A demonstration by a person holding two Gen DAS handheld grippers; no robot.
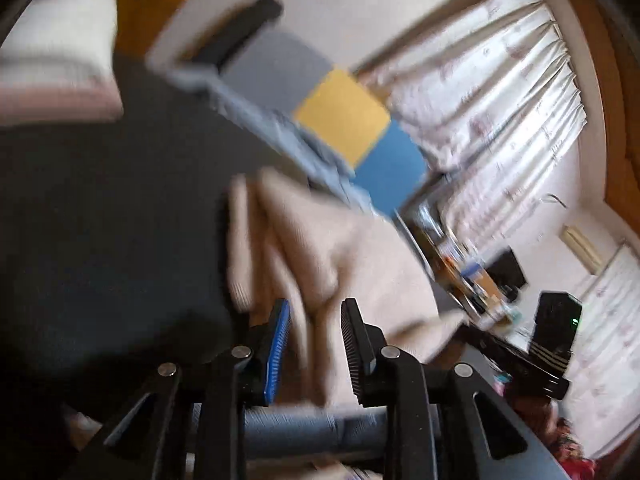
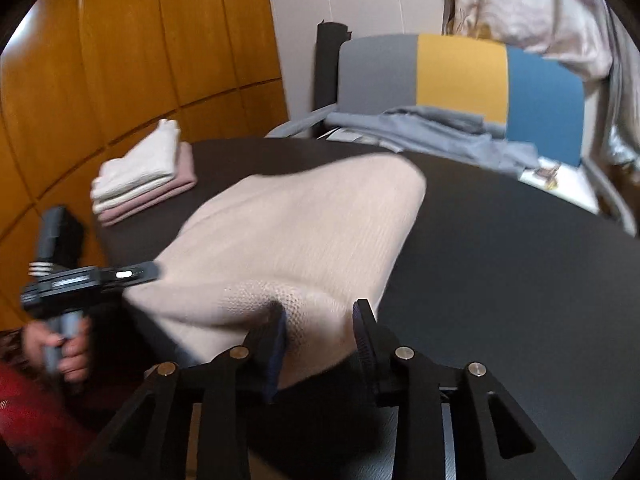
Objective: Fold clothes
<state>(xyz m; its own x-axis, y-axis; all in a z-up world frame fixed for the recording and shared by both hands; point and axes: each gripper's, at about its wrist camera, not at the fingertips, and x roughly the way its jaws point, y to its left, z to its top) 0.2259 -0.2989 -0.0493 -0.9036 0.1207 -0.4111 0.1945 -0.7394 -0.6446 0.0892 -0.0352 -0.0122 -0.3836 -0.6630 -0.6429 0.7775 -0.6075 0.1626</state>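
A cream knitted garment point(image 2: 304, 220) lies across the black table point(image 2: 500, 260), with its near edge raised off the top. My right gripper point(image 2: 320, 336) is shut on a bunched fold of that near edge, and the cloth fills the gap between its fingers. In the left wrist view, which is blurred, the same garment point(image 1: 328, 240) runs in folds down between the fingers of my left gripper point(image 1: 316, 344), which grips it. The left tool's black body point(image 2: 80, 280), held by a hand point(image 2: 72, 352), meets the garment's left edge.
A folded stack of white and pink clothes point(image 2: 140, 172) sits at the table's far left. Behind the table stands a chair with a grey, yellow and blue back point(image 2: 460, 76), with grey-blue cloth point(image 2: 432, 132) on its seat. Wooden wardrobe doors point(image 2: 140, 60) are on the left, curtains point(image 1: 500, 100) on the right.
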